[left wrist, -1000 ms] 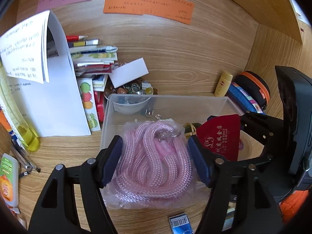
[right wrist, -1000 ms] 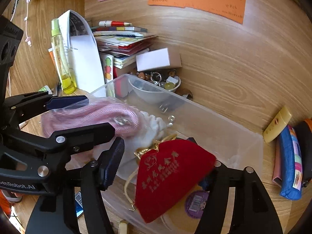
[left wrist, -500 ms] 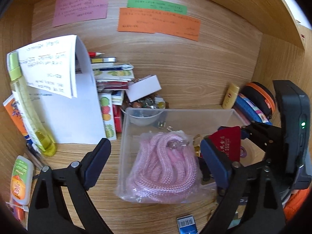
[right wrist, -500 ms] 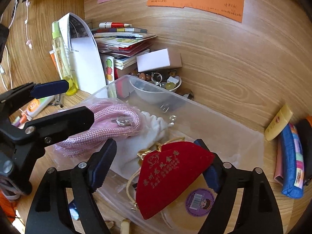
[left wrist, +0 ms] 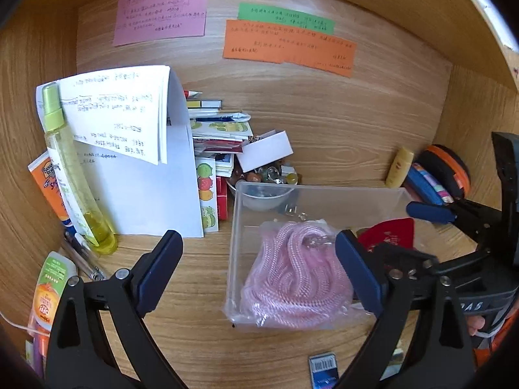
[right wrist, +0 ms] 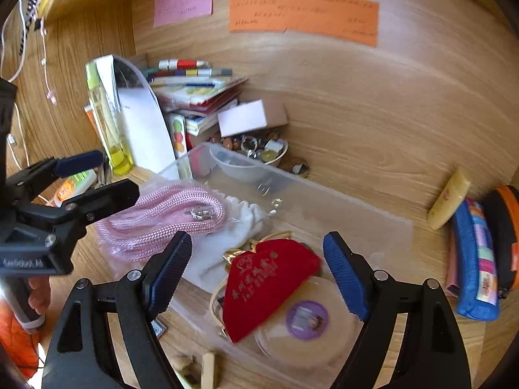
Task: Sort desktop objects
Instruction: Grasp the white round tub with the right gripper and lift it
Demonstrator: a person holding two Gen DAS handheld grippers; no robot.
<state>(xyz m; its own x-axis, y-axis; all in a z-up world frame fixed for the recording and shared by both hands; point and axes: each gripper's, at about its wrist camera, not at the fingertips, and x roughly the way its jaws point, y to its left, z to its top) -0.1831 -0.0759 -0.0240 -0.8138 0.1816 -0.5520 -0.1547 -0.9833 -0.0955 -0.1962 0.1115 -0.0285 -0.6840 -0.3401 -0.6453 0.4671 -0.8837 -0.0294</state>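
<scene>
I hold two grippers over a cluttered wooden desk. My left gripper (left wrist: 258, 270) has its jaws spread wide and grips nothing; one finger is over bare desk, the other beside the rope bag (left wrist: 296, 278). That bag, clear plastic around a coil of pink rope, lies half in the clear bin (left wrist: 324, 194), its near end spilling over the front edge onto the desk. My right gripper (right wrist: 256, 278) is also spread wide, its fingers either side of a red pouch (right wrist: 266, 282) without touching it. The pouch lies in the bin, partly over a round clear case with a purple label (right wrist: 306, 319), with a white cloth (right wrist: 227, 230) just behind it.

My judgement is that both items are being left in the bin. To finish well, I would lift each gripper straight up and back so no finger drags the plastic or catches the pouch's gold cord. The rope bag looks likely to slide out; nudging its near end further inside would settle it
</scene>
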